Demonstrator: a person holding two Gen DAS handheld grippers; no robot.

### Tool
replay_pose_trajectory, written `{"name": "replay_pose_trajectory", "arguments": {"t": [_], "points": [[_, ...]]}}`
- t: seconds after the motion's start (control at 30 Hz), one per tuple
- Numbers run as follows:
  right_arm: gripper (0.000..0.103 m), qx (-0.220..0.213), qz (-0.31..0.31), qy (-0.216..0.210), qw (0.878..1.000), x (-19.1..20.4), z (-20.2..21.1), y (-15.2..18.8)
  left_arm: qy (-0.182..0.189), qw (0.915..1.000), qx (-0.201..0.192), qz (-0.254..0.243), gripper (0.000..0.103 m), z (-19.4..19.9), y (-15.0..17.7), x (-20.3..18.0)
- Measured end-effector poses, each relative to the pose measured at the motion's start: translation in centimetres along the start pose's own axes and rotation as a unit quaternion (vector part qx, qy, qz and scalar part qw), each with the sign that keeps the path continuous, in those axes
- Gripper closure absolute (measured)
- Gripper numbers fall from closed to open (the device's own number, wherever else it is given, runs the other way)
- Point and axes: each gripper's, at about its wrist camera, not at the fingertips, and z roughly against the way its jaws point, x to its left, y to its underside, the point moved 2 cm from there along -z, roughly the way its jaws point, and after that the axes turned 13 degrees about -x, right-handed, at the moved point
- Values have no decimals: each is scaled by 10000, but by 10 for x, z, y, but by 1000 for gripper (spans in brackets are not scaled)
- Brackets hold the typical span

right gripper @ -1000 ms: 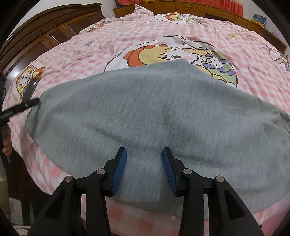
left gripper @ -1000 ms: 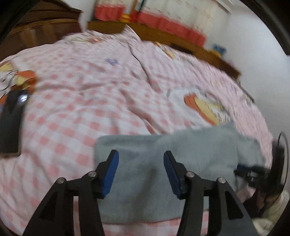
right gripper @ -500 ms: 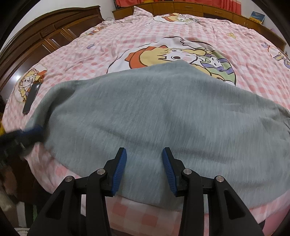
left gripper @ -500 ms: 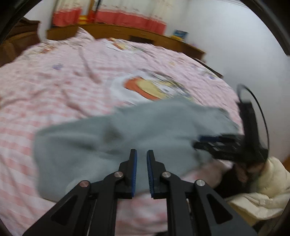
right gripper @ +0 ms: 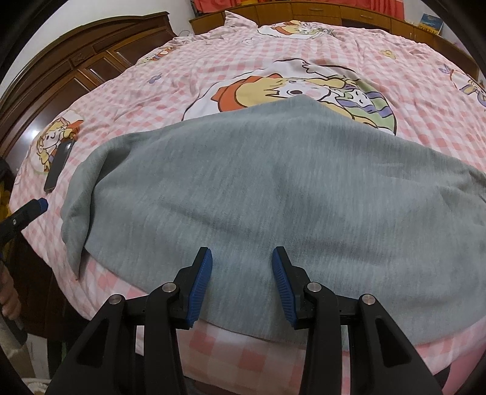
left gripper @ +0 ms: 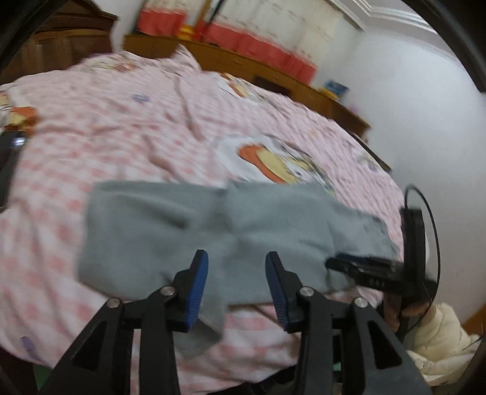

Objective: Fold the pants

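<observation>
The grey pants (right gripper: 288, 188) lie spread along the near edge of the pink checked bed (right gripper: 231, 60), with a folded-over flap at their left end (right gripper: 76, 212). They also show in the left wrist view (left gripper: 188, 231). My left gripper (left gripper: 237, 273) is open and empty, just over the pants' near edge. My right gripper (right gripper: 241, 273) is open and empty over the pants' near edge. The left gripper shows at the far left of the right wrist view (right gripper: 27, 212). The right gripper shows at the right of the left wrist view (left gripper: 373, 270).
A dark phone (right gripper: 59, 165) lies on the bed left of the pants; it shows in the left wrist view (left gripper: 9, 158) too. A wooden wardrobe (right gripper: 70, 79) stands at the left, a wooden headboard (right gripper: 334, 12) at the back.
My left gripper shut, then opened again and drew back from the pants' left end, where a flap now lies folded over. My right gripper stayed open in place.
</observation>
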Motion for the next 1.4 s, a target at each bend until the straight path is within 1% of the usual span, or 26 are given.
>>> {"name": "replay_pose_trajectory", "arguments": {"t": [0.07,0.13,0.27,0.4,0.5,0.57,0.63,0.7,0.83,0.9,1.0,1.1,1.17,1.27,1.4], "points": [[61,0,1,-3,10000,0,0,0,-215,9997,-72,32,57,2,-2,11],[61,7,2,-5,10000,0,0,1,-441,9990,32,98,57,-4,0,21],[61,10,-7,-15,10000,0,-4,3,-560,9974,295,346,57,-26,16,30],[61,7,2,-14,10000,-1,-4,3,-731,9960,297,413,57,-37,27,28],[61,-8,-12,-16,10000,0,-4,4,-605,9975,99,355,58,-32,28,16],[60,-19,-13,-18,10000,0,-5,4,-394,9990,-14,191,57,-28,29,4],[60,-39,0,-29,10000,1,-4,5,-244,9997,30,90,57,-29,31,-5],[60,-47,4,-46,10000,1,-4,6,-205,9997,115,50,57,-32,35,-10],[61,-64,-10,-85,9999,0,-4,6,-425,9990,96,95,57,-32,40,-8],[60,-79,-6,-90,9999,-1,-4,7,-581,9983,37,91,57,-30,42,-3],[60,-80,2,-85,9999,0,-4,7,-726,9972,94,144,58,-31,44,9],[60,-80,14,-77,9999,0,-4,7,-720,9969,49,324,58,-31,44,17],[60,-78,19,-72,9999,0,-5,7,-640,9971,35,406,58,-33,44,21],[60,-82,45,-59,9999,1,-5,8,-357,9984,-14,443,64,-37,41,23],[60,-81,97,-42,9999,1,-6,8,-56,9971,-118,756,65,-41,36,27]]}}
